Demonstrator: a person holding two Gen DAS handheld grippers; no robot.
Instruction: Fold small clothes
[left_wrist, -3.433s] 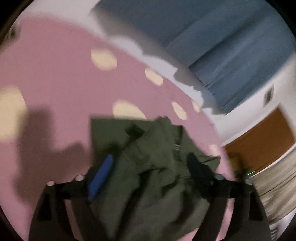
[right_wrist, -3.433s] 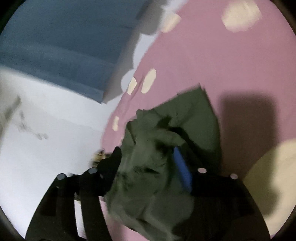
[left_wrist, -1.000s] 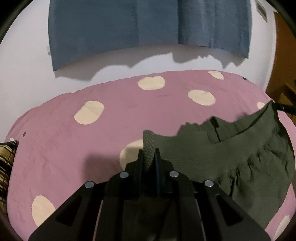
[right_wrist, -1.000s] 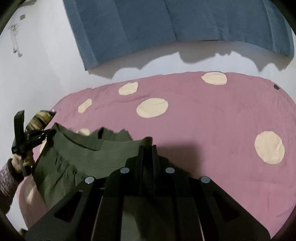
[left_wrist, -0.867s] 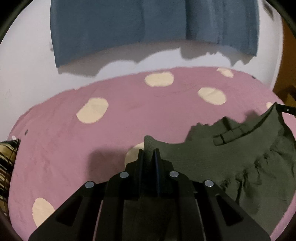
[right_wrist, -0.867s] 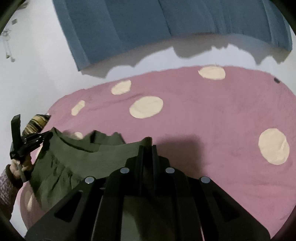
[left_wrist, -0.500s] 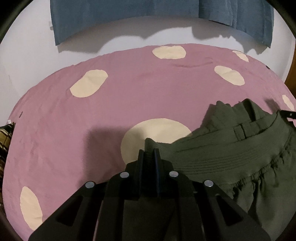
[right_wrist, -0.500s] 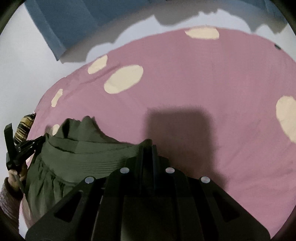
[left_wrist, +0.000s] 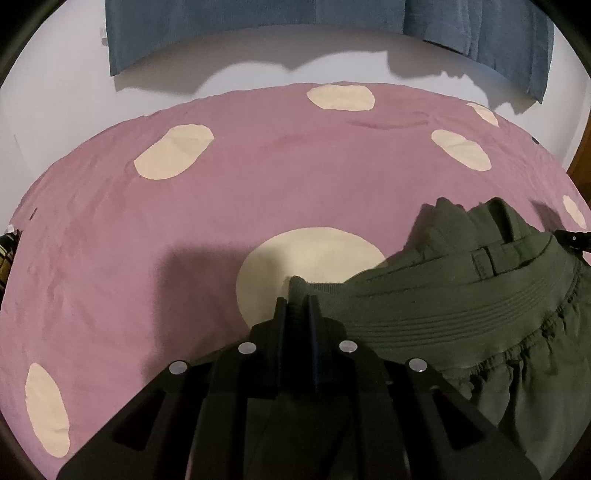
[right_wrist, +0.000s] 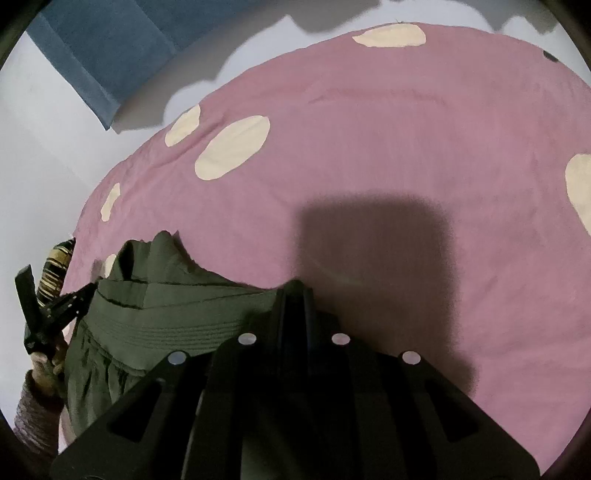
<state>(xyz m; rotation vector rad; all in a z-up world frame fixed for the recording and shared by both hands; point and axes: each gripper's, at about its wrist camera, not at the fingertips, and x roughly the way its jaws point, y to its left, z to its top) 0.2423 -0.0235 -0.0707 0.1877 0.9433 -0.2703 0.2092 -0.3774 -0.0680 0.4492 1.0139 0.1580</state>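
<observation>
A small olive-green garment with a ribbed elastic waistband (left_wrist: 461, 306) hangs stretched between both grippers just above the pink bed. My left gripper (left_wrist: 296, 306) is shut on one end of the waistband, and a tip of fabric sticks up between its fingers. My right gripper (right_wrist: 294, 295) is shut on the other end of the same garment (right_wrist: 166, 310). The right gripper's tip shows at the right edge of the left wrist view (left_wrist: 572, 238). The left gripper (right_wrist: 55, 302) and the hand holding it (right_wrist: 44, 365) show at the left of the right wrist view.
A pink bedspread with cream spots (left_wrist: 184, 240) fills the space below and ahead. A blue curtain (left_wrist: 258, 26) hangs on the white wall behind the bed. A striped yellow-and-dark item (right_wrist: 55, 269) lies at the bed's left edge. A wooden door edge (left_wrist: 581, 166) stands at right.
Both grippers have sunk toward the bed and tipped further down, bringing the stretched garment low over the bedspread. Both stay shut on the waistband.
</observation>
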